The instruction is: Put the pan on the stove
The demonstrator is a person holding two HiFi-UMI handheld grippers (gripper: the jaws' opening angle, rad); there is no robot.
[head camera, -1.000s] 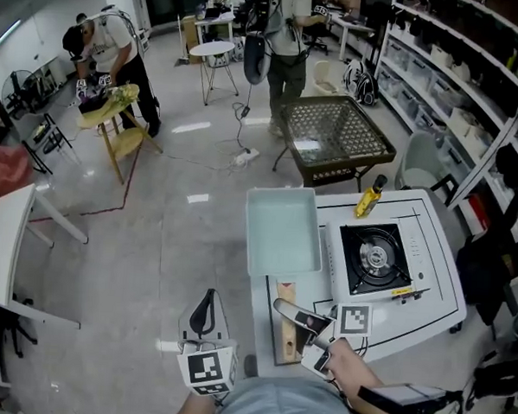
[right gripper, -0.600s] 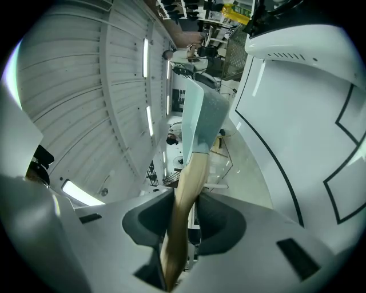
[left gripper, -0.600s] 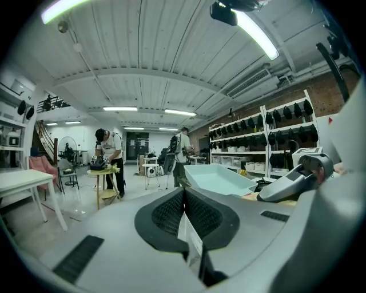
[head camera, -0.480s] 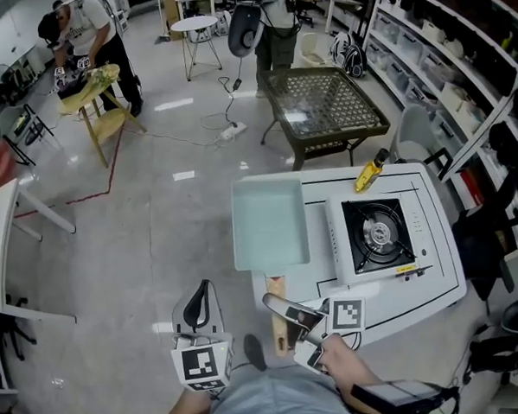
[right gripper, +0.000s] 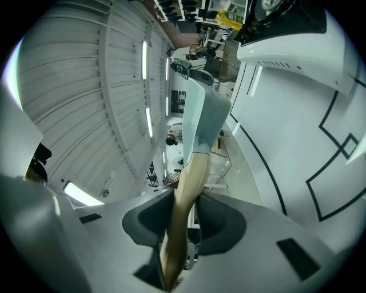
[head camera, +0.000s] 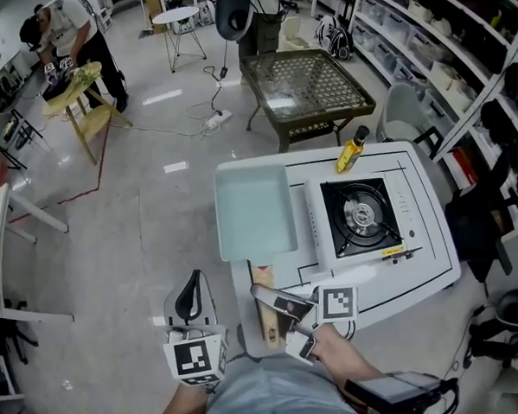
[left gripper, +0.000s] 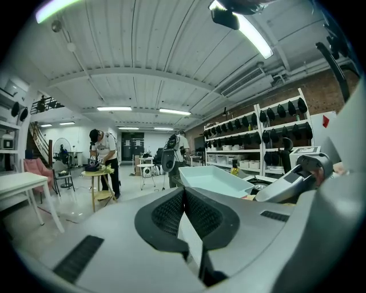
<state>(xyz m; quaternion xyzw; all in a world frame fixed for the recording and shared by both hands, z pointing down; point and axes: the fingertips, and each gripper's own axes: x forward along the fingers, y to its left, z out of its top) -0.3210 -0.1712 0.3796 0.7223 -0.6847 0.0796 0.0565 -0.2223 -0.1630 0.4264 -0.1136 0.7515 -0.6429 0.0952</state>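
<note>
The pan [head camera: 254,212] is square and pale blue-green, with a wooden handle [head camera: 265,310], and lies on the left part of the white table [head camera: 430,254]. My right gripper [head camera: 277,303] is shut on that handle near the table's front edge. In the right gripper view the handle [right gripper: 189,177] runs between the jaws [right gripper: 184,214] up to the pan [right gripper: 206,120]. The stove [head camera: 360,217], a black-topped single burner, stands just right of the pan. My left gripper [head camera: 191,304] hangs off the table to the left, shut and empty [left gripper: 184,209].
A yellow bottle [head camera: 352,150] stands at the table's far edge behind the stove. A wicker-topped table [head camera: 306,85] is beyond it, and shelving [head camera: 474,75] lines the right side. A person [head camera: 65,27] works at a stool far left.
The head view has swung, so the table now sits higher and further left in it. My right gripper still holds the handle, and the pan's place on the table looks unchanged.
</note>
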